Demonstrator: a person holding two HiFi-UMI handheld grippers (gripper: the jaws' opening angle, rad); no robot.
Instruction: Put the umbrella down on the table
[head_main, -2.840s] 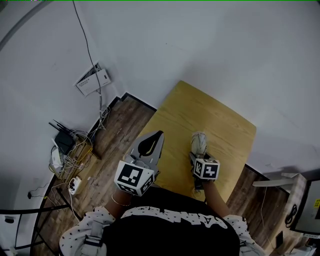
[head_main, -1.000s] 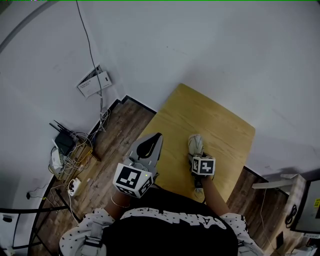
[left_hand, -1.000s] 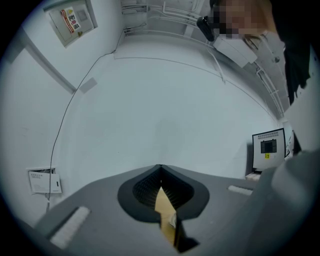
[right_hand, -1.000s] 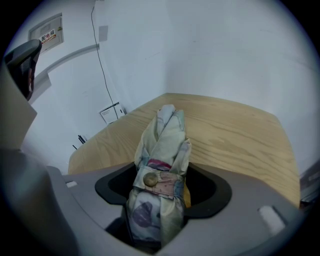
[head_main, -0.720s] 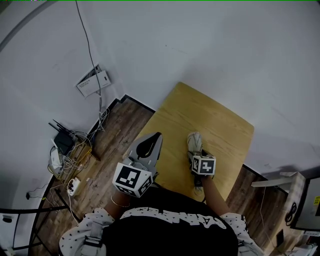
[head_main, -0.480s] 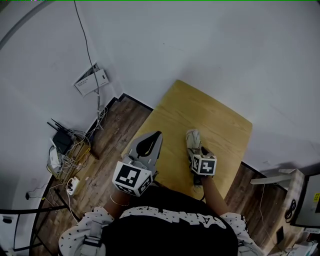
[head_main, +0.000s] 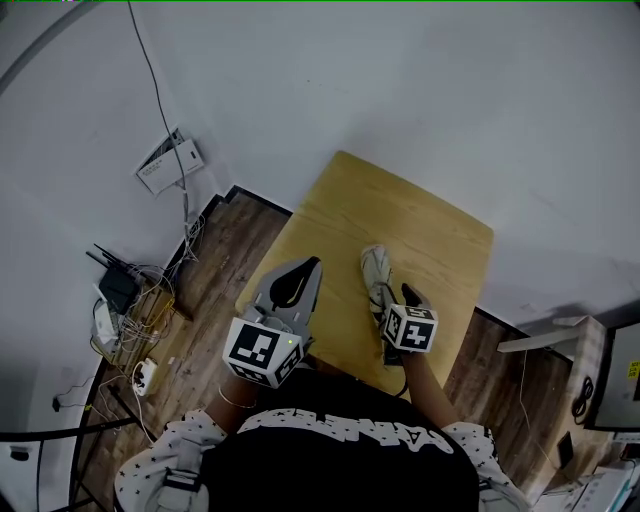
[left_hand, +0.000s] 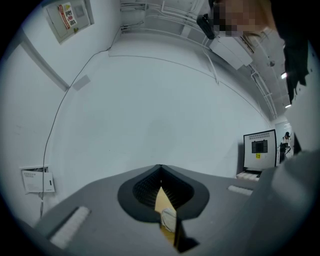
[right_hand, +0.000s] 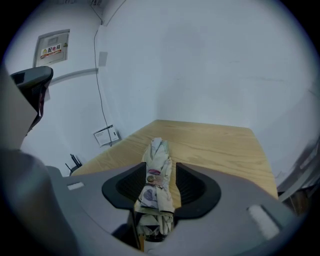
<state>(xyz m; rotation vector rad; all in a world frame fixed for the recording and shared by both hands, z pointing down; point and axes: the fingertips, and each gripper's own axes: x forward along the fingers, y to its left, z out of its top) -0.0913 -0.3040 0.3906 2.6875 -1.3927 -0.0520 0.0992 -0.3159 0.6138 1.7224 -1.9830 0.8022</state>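
Observation:
The folded, pale flower-print umbrella (head_main: 376, 275) lies along the small wooden table (head_main: 430, 225), which also shows in the right gripper view (right_hand: 220, 142). My right gripper (head_main: 405, 297) hangs just above the umbrella's near end, tilted downward. Its jaws are closing. In the right gripper view the umbrella (right_hand: 159, 162) shows in the gap of my right gripper (right_hand: 157, 172), with the pads beside it and not pressing. My left gripper (head_main: 303, 270) is shut and empty, held level over the table's left edge. Through the slit of my left gripper (left_hand: 160, 175) a bit of the umbrella (left_hand: 169, 219) shows.
A router with tangled cables (head_main: 120, 295) sits on the wood floor at the left. A white box (head_main: 160, 165) hangs on the wall. A white shelf (head_main: 540, 338) and a monitor (left_hand: 259, 149) stand to the right of the table.
My right gripper has risen and drawn back from the umbrella, and its jaws have narrowed. The umbrella has stayed on the table. The left gripper has kept still.

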